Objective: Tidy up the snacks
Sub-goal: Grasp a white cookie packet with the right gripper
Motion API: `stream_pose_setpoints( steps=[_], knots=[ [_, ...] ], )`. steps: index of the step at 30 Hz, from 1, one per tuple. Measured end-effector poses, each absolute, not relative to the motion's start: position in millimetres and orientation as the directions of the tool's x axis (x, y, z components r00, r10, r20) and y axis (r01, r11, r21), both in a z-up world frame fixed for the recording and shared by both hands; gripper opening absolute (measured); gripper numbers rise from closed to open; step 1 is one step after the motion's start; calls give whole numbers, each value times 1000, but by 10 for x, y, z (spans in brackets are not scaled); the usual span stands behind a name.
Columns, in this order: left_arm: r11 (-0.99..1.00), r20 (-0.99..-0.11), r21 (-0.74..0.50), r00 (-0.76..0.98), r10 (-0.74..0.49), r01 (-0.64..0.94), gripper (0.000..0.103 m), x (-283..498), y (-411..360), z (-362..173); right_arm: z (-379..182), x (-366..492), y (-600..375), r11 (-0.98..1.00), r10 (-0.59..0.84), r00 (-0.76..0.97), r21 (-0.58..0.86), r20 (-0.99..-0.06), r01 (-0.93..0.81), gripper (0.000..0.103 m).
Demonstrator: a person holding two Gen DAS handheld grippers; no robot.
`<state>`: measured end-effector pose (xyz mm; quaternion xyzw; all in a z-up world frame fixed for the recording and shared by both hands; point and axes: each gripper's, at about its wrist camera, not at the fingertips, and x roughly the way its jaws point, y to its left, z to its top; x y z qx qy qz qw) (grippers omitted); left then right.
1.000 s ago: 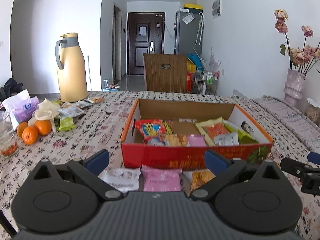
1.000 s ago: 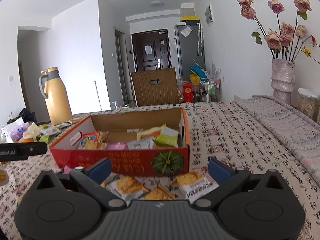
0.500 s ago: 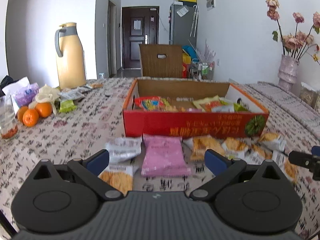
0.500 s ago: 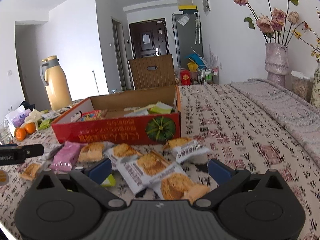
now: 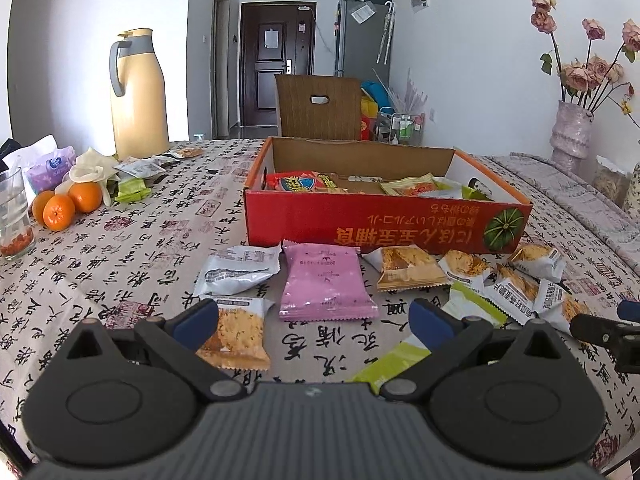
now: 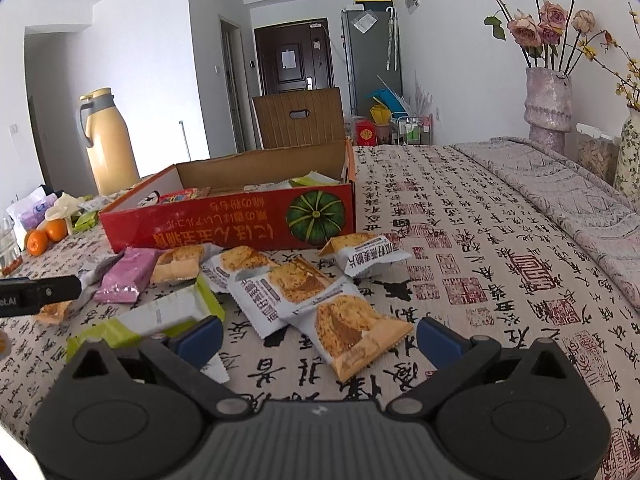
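Both grippers hang low over the tablecloth (image 5: 120, 264) with their jaws spread wide and nothing between them: the left gripper (image 5: 314, 320) faces the pink packet (image 5: 326, 280), and the right gripper (image 6: 320, 338) sits just short of a cracker packet (image 6: 352, 330) whose corner points toward it.

Loose snacks lie scattered on the cloth in front of the red cardboard box (image 5: 384, 220), which already holds several packets, among them a red chip bag (image 5: 306, 181). Beside the pink packet are a silver packet (image 5: 236, 268) and an orange cracker packet (image 5: 236, 330) touching the left finger's blue pad; a green-and-white bar wrapper (image 6: 156, 316) lies between the two grippers. More cracker packets overlap one another in a heap near the box's pumpkin picture (image 6: 316, 216).

These packets look light and air-puffed, with slick film that could slip out of a shallow pinch (the crackers inside would likely crumble if squeezed hard). A sound hold would probably be across the flat crimped seam at either end, or lightly across the narrow width, lifting the top packet of the heap first so its neighbours are not dragged along.
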<state>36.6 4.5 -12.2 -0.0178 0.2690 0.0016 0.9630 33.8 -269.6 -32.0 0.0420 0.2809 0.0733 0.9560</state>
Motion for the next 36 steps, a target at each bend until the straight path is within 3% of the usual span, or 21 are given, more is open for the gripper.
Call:
stream_pose_setpoints(
  steps=[16,19,21,23,26,36],
  knots=[
    [999,-553,-29,833,10,-31,103,463,77,-188,-473,828,-2663,990,83,781,-41,-618,-138,101],
    [999,-557,-27,831,11,-32,103,473,79,-197,-480,902,-2642,987,95,777,-45,-622,-157,85],
    [999,-558,-28,830,12,-34,103,478,84,-197,-499,940,-2639,985,113,764,-30,-636,-171,58],
    [999,-560,-30,828,13,-36,103,484,91,-198,-498,929,-2657,982,148,760,6,-633,-187,49],
    [998,-569,-37,822,15,-44,103,515,111,-211,-493,870,-2654,981,156,765,7,-624,-194,40],
    [995,-576,4,813,84,-99,103,566,317,-182,-443,533,-2786,993,120,830,78,-544,-93,40]
  ],
)
